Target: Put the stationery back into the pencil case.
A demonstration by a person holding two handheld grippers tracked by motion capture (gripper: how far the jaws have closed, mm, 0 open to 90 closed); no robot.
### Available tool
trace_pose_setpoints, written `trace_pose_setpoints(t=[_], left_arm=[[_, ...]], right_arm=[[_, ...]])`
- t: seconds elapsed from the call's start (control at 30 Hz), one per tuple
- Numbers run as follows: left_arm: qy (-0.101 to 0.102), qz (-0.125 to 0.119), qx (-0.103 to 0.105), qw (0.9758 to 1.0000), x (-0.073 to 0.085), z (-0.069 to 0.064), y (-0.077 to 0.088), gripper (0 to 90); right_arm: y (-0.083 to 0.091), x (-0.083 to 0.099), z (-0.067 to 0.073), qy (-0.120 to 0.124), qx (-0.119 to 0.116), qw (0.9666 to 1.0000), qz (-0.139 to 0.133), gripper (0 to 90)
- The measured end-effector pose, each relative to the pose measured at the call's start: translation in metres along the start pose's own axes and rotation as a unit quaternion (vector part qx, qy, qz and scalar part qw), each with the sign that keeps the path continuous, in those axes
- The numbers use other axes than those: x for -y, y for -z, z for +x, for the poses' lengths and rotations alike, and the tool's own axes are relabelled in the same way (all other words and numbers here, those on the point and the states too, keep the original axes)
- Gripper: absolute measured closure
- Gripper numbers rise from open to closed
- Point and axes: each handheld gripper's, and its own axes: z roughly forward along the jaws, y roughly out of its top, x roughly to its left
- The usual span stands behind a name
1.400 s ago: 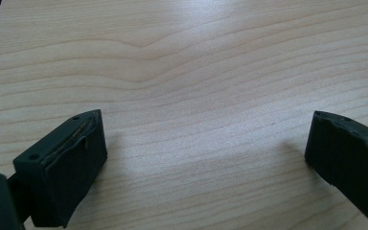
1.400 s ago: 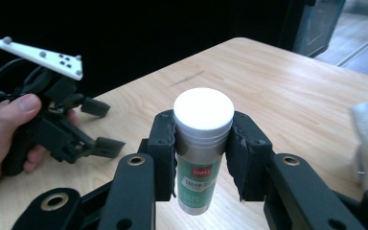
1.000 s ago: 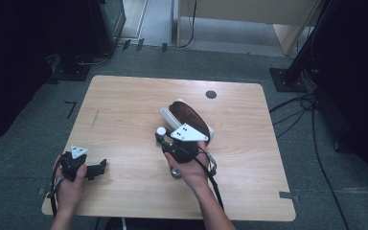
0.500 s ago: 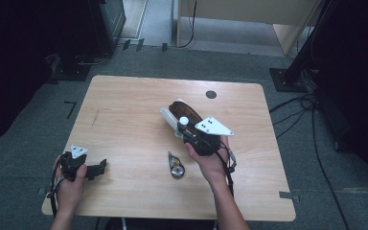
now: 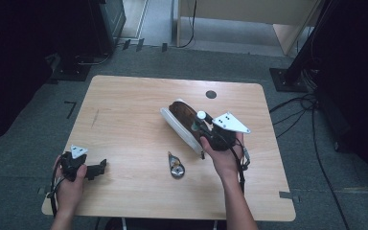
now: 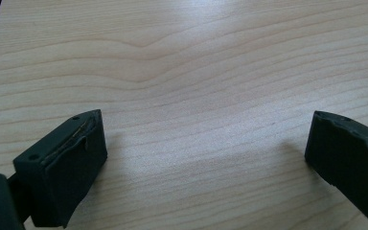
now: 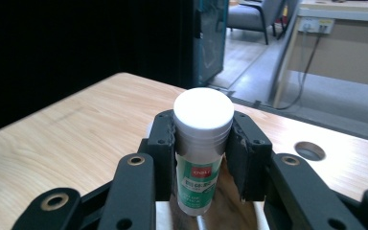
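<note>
Left gripper (image 5: 96,168): black body, grey three-cornered plate on top, dark cable trailing back past wrist. Left gripper view: two blocky black jaws with worn, ragged pad edges, small screw holes on upper faces, brass-coloured edge showing along one pad.

Right gripper (image 7: 203,153): black, grey three-cornered plate with small dark dots, black cable running along forearm. Right gripper view: black linkage arms with round brass-toned pivot bushings, small screw holes near pad tops.

Person: forearms bare, no sleeves in view.
</note>
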Motion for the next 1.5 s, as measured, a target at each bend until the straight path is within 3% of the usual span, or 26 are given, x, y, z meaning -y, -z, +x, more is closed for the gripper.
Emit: trace_pose_setpoints(t=[0.17,0.47,1.07,1.5], left_arm=[[0.0,-0.001,0.0,1.0,0.0,0.0,0.0,0.5],[-0.001,0.0,0.0,1.0,0.0,0.0,0.0,0.5],[-0.001,0.0,0.0,1.0,0.0,0.0,0.0,0.5],[-0.001,0.0,0.0,1.0,0.0,0.0,0.0,0.5]], right_arm=[[-0.006,0.013,-0.009,-0.001,0.013,0.9997,0.021,65.5],[-0.017,0.035,-0.014,0.0,0.014,0.9979,0.063,65.5],[-0.048,0.06,-0.011,0.024,0.002,0.9895,0.143,65.5],[-0.071,0.058,-0.011,0.019,-0.011,0.9902,0.138,65.5]])
